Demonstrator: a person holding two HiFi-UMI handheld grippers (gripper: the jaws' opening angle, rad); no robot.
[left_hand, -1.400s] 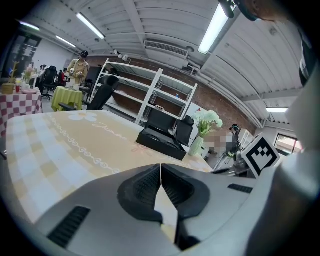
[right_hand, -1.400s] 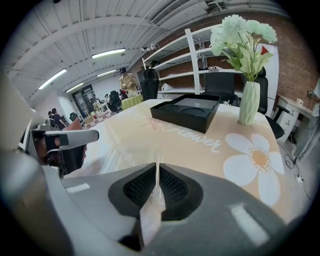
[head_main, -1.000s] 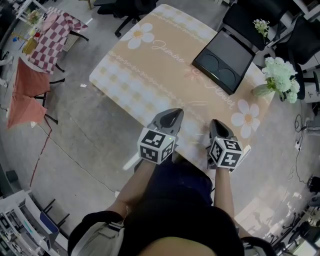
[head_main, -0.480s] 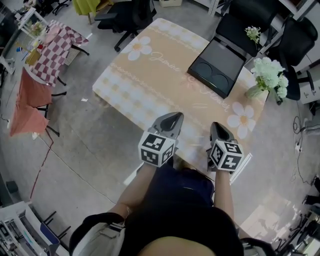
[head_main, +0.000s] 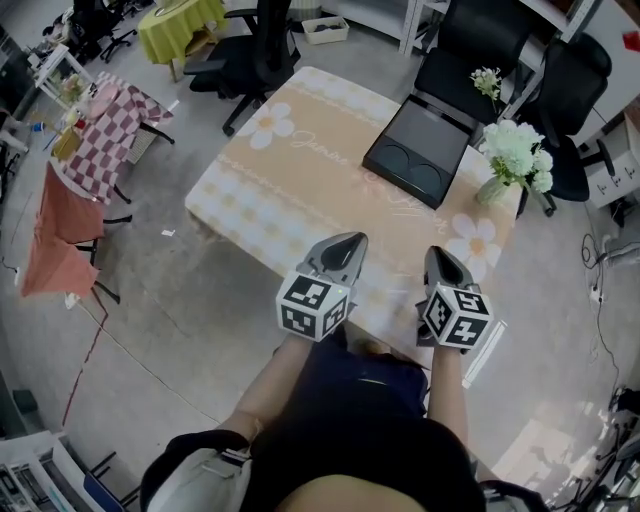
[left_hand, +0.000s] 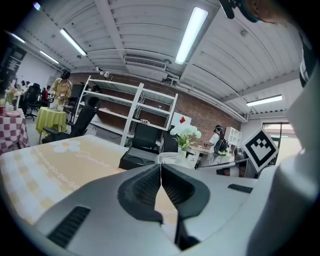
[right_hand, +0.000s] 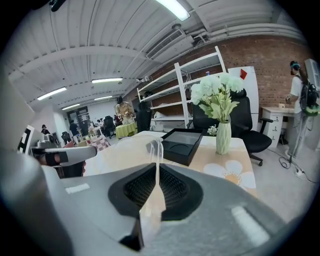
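1. Left gripper (left_hand: 161, 167): jaws pressed together with only a hairline seam between the ribbed pads. They pinch a clear plastic film (left_hand: 171, 158), whose curved, see-through edge rises right at the tips.
2. Right gripper (right_hand: 156, 167): jaws likewise closed flat on the film. Here it stands up from between the pads as a thin, pale, upright strip.
3. Position of the film: it is held off the table, at the tips of both grippers, above the near edge of the tabletop. In the head view it is too faint to make out.
4. Both grippers are held side by side at about the same height and near one another. Each carries a marker cube (head_main: 313, 305) at the rear, and a person's forearms come in behind them.
5. Table (head_main: 300, 170): beige checked cloth with white daisy prints and cursive lettering, lying below and ahead of the jaws.
6. Black tray (head_main: 415, 155): two round recesses, lying on the far right part of the table, well apart from the grippers.
7. Vase of white flowers (head_main: 512, 155): upright at the far right corner, just beside the tray.
8. Black office chairs (head_main: 480, 40): beyond the table's far edge.
9. White shelving rack (left_hand: 130, 105): against the brick wall.
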